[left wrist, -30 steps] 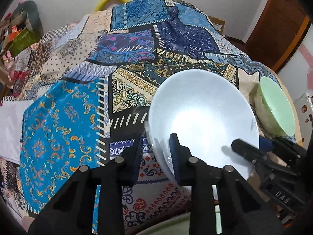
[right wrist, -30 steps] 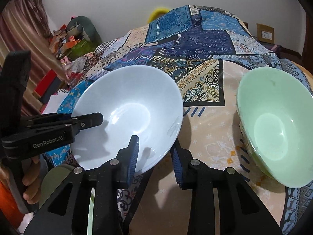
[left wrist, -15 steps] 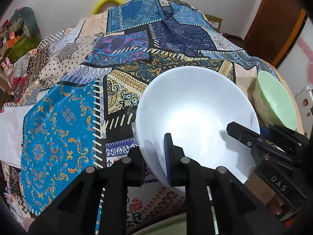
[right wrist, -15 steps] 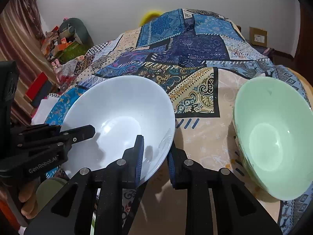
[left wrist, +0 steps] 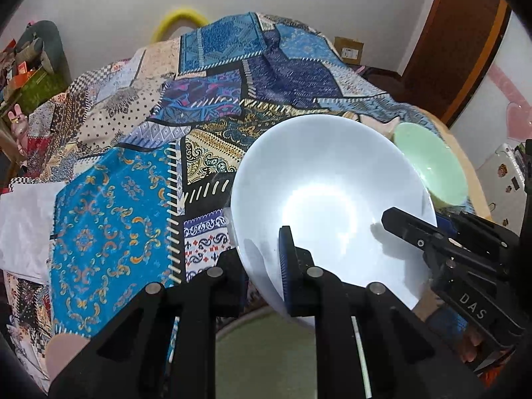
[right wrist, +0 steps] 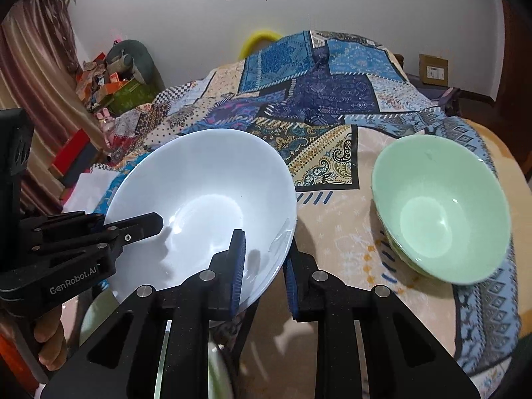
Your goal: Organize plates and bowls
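A wide white bowl (left wrist: 332, 199) (right wrist: 202, 206) hangs tilted above the patchwork cloth, held from both sides. My left gripper (left wrist: 262, 266) is shut on its near-left rim, one blue pad inside and one outside. It also shows in the right wrist view as the left gripper (right wrist: 133, 229) at the bowl's left edge. My right gripper (right wrist: 264, 271) is shut on the bowl's right rim, and appears in the left wrist view as the right gripper (left wrist: 429, 232). A pale green bowl (right wrist: 442, 212) (left wrist: 432, 166) rests on the cloth to the right, apart from both grippers.
A patchwork cloth (left wrist: 116, 216) (right wrist: 319, 106) covers the whole surface. Part of a pale green plate (left wrist: 266, 352) (right wrist: 89, 316) lies under the grippers at the near edge. Boxes and clutter (right wrist: 109, 83) stand at the far left, a wooden door (left wrist: 459, 40) at the right.
Both grippers closed onto the white bowl's rim, then rose with it. The bowl now sits higher and the cloth and green bowl look farther away.
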`<action>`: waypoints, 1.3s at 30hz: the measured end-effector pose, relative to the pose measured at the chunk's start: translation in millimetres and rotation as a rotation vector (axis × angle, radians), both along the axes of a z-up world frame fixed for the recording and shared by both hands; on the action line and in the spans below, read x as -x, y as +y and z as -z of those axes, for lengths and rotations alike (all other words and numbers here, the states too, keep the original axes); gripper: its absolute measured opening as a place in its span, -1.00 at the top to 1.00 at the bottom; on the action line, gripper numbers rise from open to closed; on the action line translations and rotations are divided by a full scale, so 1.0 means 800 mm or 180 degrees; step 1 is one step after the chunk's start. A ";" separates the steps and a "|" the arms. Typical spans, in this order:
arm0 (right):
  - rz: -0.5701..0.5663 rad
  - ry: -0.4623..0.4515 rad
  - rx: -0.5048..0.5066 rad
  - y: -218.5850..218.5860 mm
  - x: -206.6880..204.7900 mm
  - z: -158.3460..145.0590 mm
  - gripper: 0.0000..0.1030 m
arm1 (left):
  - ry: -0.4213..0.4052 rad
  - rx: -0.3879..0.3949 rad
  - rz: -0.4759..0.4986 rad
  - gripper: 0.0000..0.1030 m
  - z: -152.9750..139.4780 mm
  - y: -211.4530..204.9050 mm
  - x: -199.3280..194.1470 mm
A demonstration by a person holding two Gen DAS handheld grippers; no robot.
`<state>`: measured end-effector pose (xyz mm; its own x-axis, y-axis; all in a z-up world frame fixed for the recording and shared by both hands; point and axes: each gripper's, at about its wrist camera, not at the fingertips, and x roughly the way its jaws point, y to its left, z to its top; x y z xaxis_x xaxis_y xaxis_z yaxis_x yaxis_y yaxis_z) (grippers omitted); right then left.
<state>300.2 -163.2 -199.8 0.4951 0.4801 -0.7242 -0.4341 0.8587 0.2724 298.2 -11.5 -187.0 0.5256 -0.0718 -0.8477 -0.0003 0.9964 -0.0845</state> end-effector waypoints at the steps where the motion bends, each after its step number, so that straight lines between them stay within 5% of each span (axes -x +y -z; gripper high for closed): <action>1: 0.0005 -0.0025 -0.0011 -0.001 0.006 -0.006 0.61 | -0.0022 0.0005 0.0003 0.69 -0.006 -0.001 0.006; 19: -0.0062 -0.0321 -0.0146 0.007 0.078 -0.066 0.62 | -0.0339 0.0022 -0.0083 0.69 -0.085 0.018 0.115; 39: -0.0460 -0.0352 -0.0195 0.094 0.131 -0.069 0.62 | -0.0364 0.0038 -0.0482 0.70 -0.088 0.114 0.209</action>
<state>195.5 -87.9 -145.0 0.4929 0.5934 -0.6363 -0.5819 0.7685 0.2660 131.2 79.7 -116.2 0.6240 0.0057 -0.7814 -0.1398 0.9846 -0.1045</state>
